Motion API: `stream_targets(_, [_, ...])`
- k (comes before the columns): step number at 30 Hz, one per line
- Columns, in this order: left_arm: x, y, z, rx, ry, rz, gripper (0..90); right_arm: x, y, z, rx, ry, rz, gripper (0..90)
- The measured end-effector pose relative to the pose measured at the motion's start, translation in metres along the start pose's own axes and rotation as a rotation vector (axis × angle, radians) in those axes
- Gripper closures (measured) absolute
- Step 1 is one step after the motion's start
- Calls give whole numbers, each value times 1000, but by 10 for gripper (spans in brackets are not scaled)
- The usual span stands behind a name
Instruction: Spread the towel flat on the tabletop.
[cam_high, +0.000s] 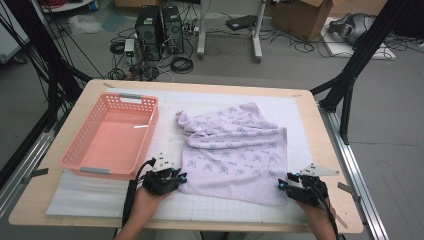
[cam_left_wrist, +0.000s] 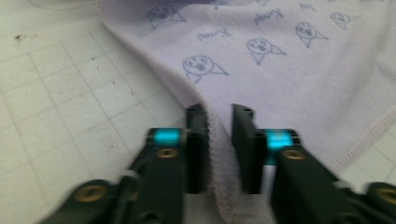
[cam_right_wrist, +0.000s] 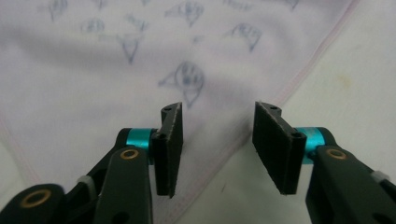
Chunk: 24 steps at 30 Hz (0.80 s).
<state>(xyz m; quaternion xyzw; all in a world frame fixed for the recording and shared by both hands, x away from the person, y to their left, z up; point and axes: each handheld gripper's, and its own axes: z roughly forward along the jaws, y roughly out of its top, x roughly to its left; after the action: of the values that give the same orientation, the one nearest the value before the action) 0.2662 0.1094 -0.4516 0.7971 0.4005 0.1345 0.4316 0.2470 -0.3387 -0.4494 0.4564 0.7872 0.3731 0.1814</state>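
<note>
Fig.: towel (cam_high: 235, 150), pale lilac w/ small printed faces, lies on the white grid mat (cam_high: 210, 205) at the centre-right of the tabletop, its far part bunched, near part flat. Left gripper (cam_high: 176, 178) sits at the towel's near-left corner; in the left gripper view its jaws stand narrowly apart w/ a raised fold of towel (cam_left_wrist: 219, 140) pinched between them. Right gripper (cam_high: 284, 184) sits at the near-right corner, close to the near edge of the tabletop; in the right gripper view the jaws are wide apart, holding nothing, over the towel's hem (cam_right_wrist: 196, 84). Pink basket (cam_high: 85, 155) stands at the left side of the tabletop, just beside the towel.
</note>
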Motion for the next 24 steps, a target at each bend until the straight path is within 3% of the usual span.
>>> stream_targets(1, [-2,-2,-2,-3,10,-9,842,2,-2,-1,-7,-14,-4,577])
stream_targets(3, [-3,-5,-6,-7,11,-33,848,3,-2,-5,6,1,-5,852])
stream_targets(5, [-2,-7,-10,-4,5,-65,848,4,-1,-7,14,-42,-43,868])
stream_targets(7, [-3,-10,-13,-11,-19,-104,846,1,-1,-10,-2,-103,-35,873])
stream_targets(9, [-6,-11,-13,-9,-44,-116,827,-6,0,-15,-30,-130,15,871])
stream_targets(11, [-9,-12,-13,-5,-51,-100,700,-9,0,-15,-26,-127,44,833])
stream_targets(12, [-9,-11,-13,-12,-38,-94,663,-8,-1,-15,-18,-116,47,760])
stream_targets(14, [-7,-11,-14,-26,-28,-100,567,-5,-3,-14,-23,-112,19,675])
stream_targets(19, [-3,-12,-19,-40,-31,-113,524,-8,-4,-25,-71,-98,47,621])
stream_targets(24, [-7,-14,-17,-13,-66,-111,532,-7,-10,-29,-55,-68,69,602])
